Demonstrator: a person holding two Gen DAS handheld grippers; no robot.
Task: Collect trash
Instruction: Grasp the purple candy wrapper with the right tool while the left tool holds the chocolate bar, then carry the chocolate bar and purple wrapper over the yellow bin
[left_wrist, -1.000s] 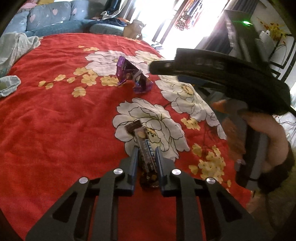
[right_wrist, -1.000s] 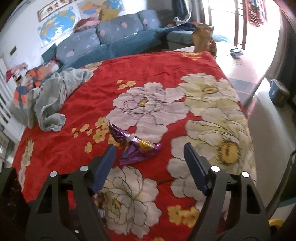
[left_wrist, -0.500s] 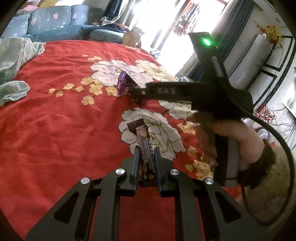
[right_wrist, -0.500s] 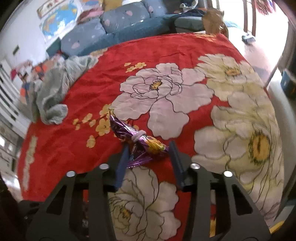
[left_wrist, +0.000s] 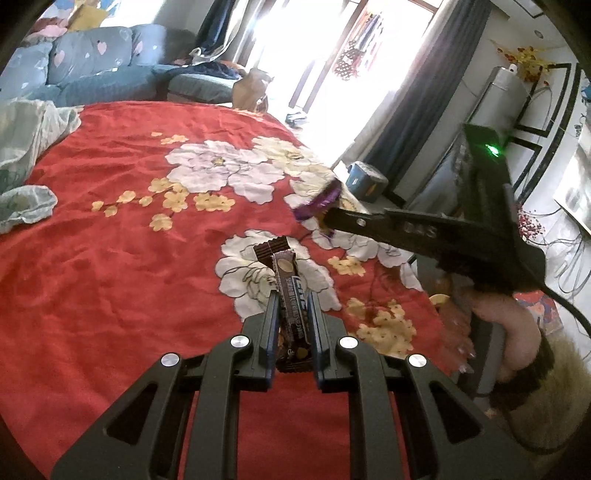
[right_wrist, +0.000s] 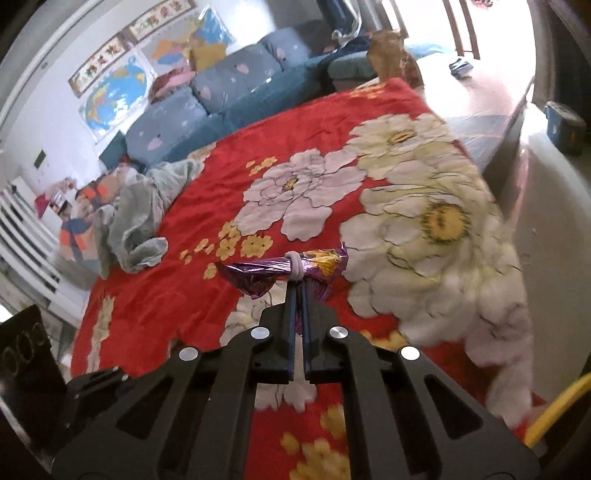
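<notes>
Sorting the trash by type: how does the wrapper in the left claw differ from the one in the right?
The brown bar wrapper is long, flat and points straight out of the left claw. The purple foil wrapper is crinkled, tied with a band, and lies crosswise at the right claw tips. Both are gripped above the red cloth.

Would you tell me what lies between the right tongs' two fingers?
In the right wrist view, the right tongs pinch the purple foil wrapper at its tied middle; nothing else sits between them.

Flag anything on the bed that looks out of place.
A crumpled pale green cloth lies bunched at the edge of the red floral bedspread. Both wrappers are off the bed: the brown one and the purple one are each clamped in a tool.
</notes>
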